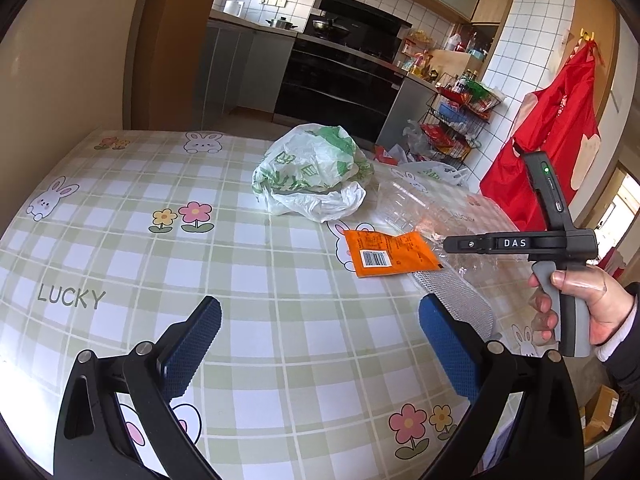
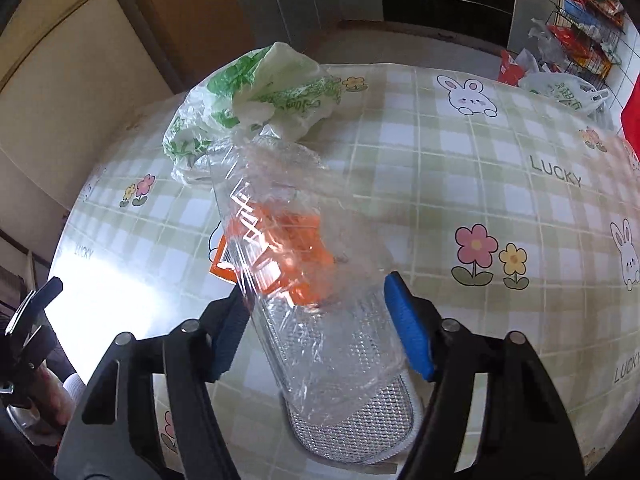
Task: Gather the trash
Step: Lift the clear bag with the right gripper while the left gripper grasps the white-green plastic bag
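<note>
While the right gripper (image 2: 316, 332) is held over the counter (image 2: 460, 168), a crumpled clear plastic wrapper (image 2: 304, 264) is seen between its blue pads (image 2: 408, 336). The left pad looks to be against the film, but a small gap shows at the right pad, so a firm grip cannot be confirmed; the jaws stand partly closed. The wrapper is judged very light, soft and slippery, likely to crush and slide rather than resist, so it is best pinched where the film bunches thickest, near its lower, textured end. Beneath it an orange sachet (image 1: 394, 254) lies flat on the counter, thin and hard to lift except by an edge. Farther off, a green-and-white plastic bag (image 1: 312, 174) sits puffed up, equally light and easily taken by a fold. The left gripper (image 1: 320, 340) is held above the checked cloth, released and empty, its pads well apart.
</note>
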